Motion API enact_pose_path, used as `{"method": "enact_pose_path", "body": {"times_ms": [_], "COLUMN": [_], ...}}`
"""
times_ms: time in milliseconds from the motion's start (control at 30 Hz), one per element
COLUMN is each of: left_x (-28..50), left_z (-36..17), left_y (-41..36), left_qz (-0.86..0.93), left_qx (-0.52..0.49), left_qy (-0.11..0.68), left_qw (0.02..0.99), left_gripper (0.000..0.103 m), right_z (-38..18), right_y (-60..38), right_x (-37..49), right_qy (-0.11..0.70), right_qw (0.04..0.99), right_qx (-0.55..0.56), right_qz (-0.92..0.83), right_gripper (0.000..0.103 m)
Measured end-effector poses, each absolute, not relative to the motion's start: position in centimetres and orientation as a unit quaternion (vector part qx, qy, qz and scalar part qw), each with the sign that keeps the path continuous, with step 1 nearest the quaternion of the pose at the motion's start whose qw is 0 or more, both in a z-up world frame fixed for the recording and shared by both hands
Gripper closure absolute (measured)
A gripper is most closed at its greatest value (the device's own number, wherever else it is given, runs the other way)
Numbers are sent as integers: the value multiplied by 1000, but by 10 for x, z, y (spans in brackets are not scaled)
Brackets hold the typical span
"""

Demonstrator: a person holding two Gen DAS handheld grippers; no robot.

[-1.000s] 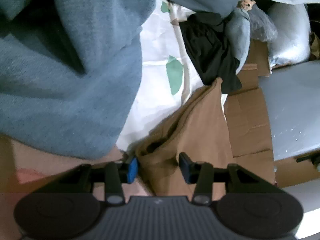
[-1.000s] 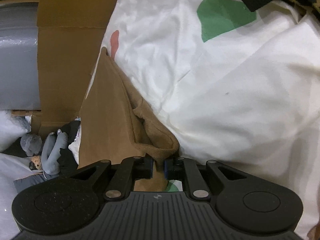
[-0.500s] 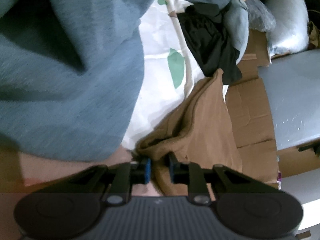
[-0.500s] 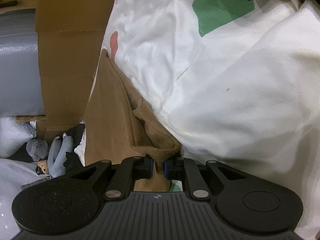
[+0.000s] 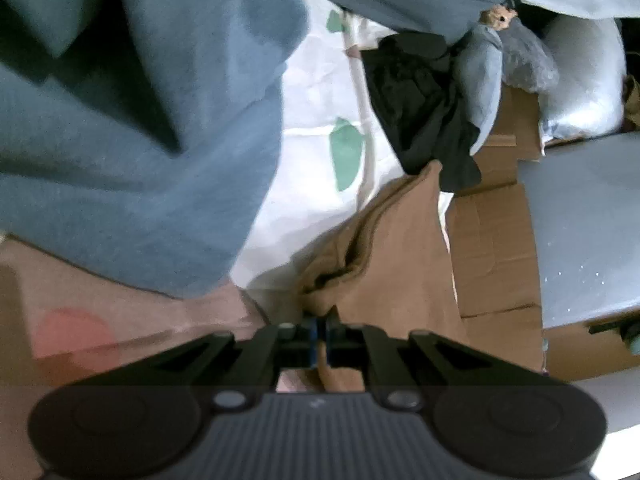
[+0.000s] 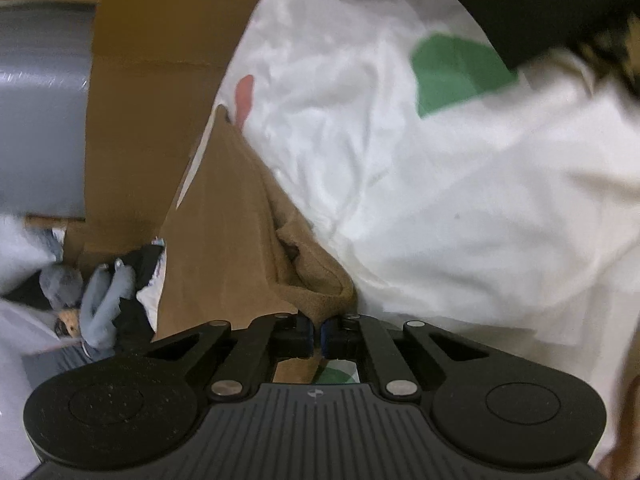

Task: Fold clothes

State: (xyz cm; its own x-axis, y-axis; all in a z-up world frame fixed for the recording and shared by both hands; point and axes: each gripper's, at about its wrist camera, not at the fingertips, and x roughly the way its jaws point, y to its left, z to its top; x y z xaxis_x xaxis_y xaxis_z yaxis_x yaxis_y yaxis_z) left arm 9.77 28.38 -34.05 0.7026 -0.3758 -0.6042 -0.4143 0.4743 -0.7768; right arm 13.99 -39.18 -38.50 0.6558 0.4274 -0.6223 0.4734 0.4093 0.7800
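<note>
Since a second ago, the left gripper (image 5: 319, 326) has gone from standing wide open around the bunched edge of the brown garment (image 5: 404, 248) to pinching that edge between its blue pads, jaws drawn together on the cloth. It is pointing down at a slant, with the garment running away from its fingertips up and to the right, over the white sheet (image 5: 316, 184) with green patches and onto the flattened cardboard (image 5: 496, 256). A large blue-grey cloth (image 5: 132, 132) is hanging across the left of that view, blurred. A black garment (image 5: 420, 108) is lying beyond the brown one's far corner.

At the other end, the right gripper (image 6: 317, 330) is tilting down likewise and is keeping its jaws clamped on a folded corner of the brown garment (image 6: 236, 232), as before. That corner is sitting at the edge of the white sheet (image 6: 440, 200), with the cardboard (image 6: 148, 120) to its left. Between the two grippers, the brown garment is lying partly on the sheet and partly on the cardboard.
</note>
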Motion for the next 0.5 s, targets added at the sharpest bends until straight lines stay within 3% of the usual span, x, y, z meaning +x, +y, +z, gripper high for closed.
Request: {"method": "enact_pose_path", "body": {"times_ms": [500], "left_x": [80], "left_z": [-283], "left_y": [272], "left_qz": [-10], "left_qx": [-454], "left_qy": [427], "left_qw": [782], "left_gripper": [100], "right_z": [-329], "right_y": [-410], "right_x": [125], "right_qy": [401], "right_qw": [756], "right_qx": [518], "right_qz": [-16], "right_gripper": [102]}}
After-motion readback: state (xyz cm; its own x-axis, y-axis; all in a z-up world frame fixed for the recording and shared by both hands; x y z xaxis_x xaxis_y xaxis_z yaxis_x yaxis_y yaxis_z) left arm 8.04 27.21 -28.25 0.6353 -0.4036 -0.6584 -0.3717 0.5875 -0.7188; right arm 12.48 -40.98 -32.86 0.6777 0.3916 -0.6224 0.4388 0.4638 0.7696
